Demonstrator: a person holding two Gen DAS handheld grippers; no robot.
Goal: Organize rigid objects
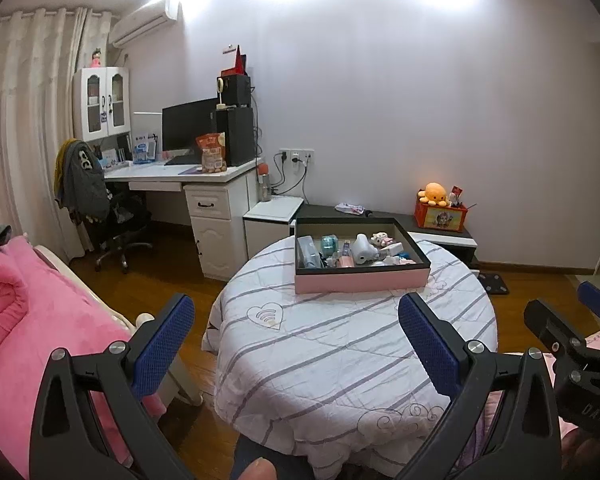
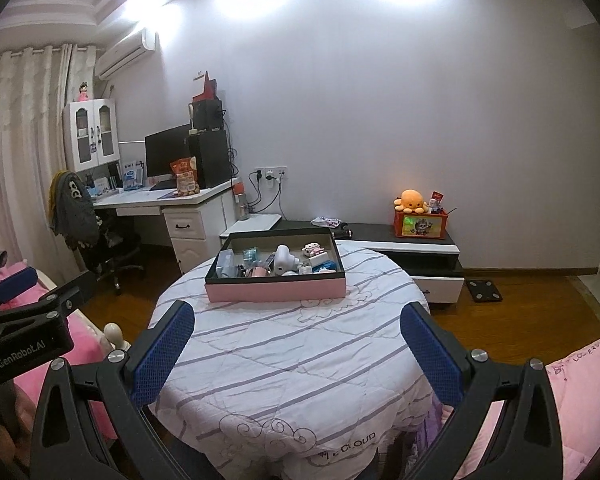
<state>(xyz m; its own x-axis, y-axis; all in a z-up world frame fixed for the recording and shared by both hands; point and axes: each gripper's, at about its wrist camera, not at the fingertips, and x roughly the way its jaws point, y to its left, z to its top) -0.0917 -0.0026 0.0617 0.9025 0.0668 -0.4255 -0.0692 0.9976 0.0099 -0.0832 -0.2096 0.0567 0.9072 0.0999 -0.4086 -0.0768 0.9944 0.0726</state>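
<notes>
The left gripper (image 1: 296, 336) is held spread wide, nothing between its blue pads (image 1: 160, 344), above the near part of a round table (image 1: 340, 360) draped in a white quilted cloth with grey stripes. The right gripper (image 2: 296, 340) is likewise splayed and empty, poised over the same cloth; its body is glimpsed at the right edge of the left wrist view. A fingertip (image 1: 258, 470) is seen at the bottom of that view.

Toward the far side of the table a shallow pink box (image 2: 276, 292) with a dark inner wall is set flat on the cloth, well apart from both grippers. Small rigid items are heaped inside it, among them a white rounded device (image 2: 283, 261), a teal object (image 1: 329, 244) and a small pink-and-white figure (image 2: 312, 248); the rest cannot be told apart.

Beyond the table, a low dark cabinet (image 2: 400, 242) carries an orange box (image 2: 420, 226) topped by an orange plush octopus (image 2: 411, 200). A white desk (image 1: 188, 176) with a monitor (image 1: 188, 128) stands to the left, and pink bedding (image 1: 28, 320) lies beside the table.
</notes>
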